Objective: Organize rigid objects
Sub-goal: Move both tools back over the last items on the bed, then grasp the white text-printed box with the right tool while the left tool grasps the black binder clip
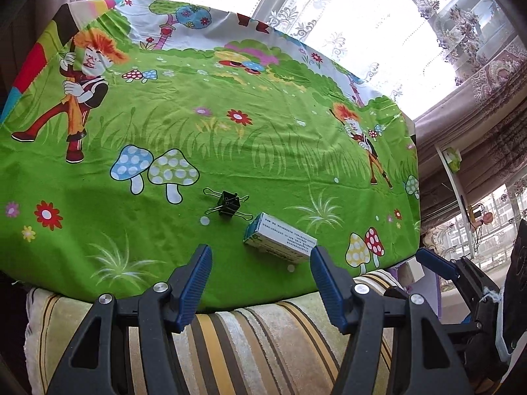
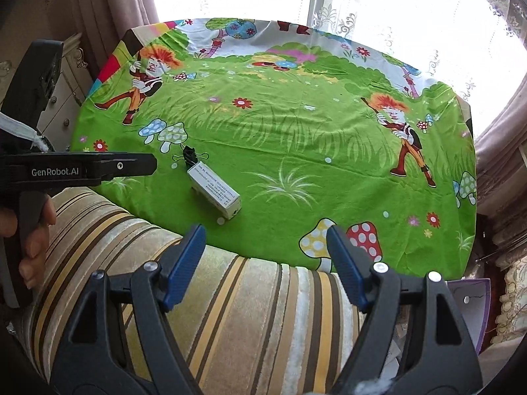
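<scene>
A small white and teal box (image 1: 280, 240) lies on its side near the front edge of the table's green cartoon cloth (image 1: 230, 138). A black binder clip (image 1: 228, 204) with wire handles sits just behind it. My left gripper (image 1: 260, 256) hovers open just in front of the box with nothing between its blue pads. In the right wrist view the box (image 2: 214, 191) and clip (image 2: 189, 155) lie ahead to the left. My right gripper (image 2: 265, 235) stands open over the table's front edge, holding nothing. The left gripper's black body (image 2: 79, 168) and a hand (image 2: 33, 230) show at left.
A striped plush cover (image 2: 230, 312) lies below the table's front edge. Curtains and a bright window (image 1: 362, 16) stand behind the table. A white cabinet (image 2: 66, 98) is at the left, a purple item (image 2: 471, 309) at the lower right.
</scene>
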`<state>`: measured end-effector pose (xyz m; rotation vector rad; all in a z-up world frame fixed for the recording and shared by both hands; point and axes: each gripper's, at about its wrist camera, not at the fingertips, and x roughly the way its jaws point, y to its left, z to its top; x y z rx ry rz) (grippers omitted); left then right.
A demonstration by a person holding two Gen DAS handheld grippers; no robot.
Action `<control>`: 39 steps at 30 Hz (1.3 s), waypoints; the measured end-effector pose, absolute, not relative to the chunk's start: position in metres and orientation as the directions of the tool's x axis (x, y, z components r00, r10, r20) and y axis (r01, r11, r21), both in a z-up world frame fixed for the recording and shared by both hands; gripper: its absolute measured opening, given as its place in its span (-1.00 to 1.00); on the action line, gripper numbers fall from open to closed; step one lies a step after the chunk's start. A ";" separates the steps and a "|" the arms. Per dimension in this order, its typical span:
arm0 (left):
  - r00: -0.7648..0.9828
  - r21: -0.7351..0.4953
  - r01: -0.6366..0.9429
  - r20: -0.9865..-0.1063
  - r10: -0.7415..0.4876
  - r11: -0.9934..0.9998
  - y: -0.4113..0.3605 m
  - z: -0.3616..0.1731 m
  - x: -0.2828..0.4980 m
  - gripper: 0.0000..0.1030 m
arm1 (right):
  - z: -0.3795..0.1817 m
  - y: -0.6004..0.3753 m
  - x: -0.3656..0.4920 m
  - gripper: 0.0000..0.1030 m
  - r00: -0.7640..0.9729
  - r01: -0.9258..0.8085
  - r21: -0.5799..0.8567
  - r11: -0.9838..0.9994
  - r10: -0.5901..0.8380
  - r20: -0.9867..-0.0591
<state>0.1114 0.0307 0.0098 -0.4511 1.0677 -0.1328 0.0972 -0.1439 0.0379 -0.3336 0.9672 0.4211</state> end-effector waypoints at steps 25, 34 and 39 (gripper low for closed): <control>0.439 -0.392 -0.194 -0.855 -0.278 0.899 0.062 -0.029 0.168 0.22 | -0.043 -0.063 0.164 0.48 0.322 -0.674 -0.097 0.732 0.173 -0.931; 0.429 -0.334 -0.033 -0.856 -0.289 0.942 0.047 -0.032 0.173 0.22 | -0.054 -0.064 0.172 -0.05 0.269 -0.679 -0.048 0.732 0.188 -0.945; 0.428 -0.296 0.046 -0.857 -0.286 0.954 0.039 -0.031 0.174 0.24 | -0.055 -0.073 0.175 -0.45 0.274 -0.648 -0.043 0.760 0.181 -0.944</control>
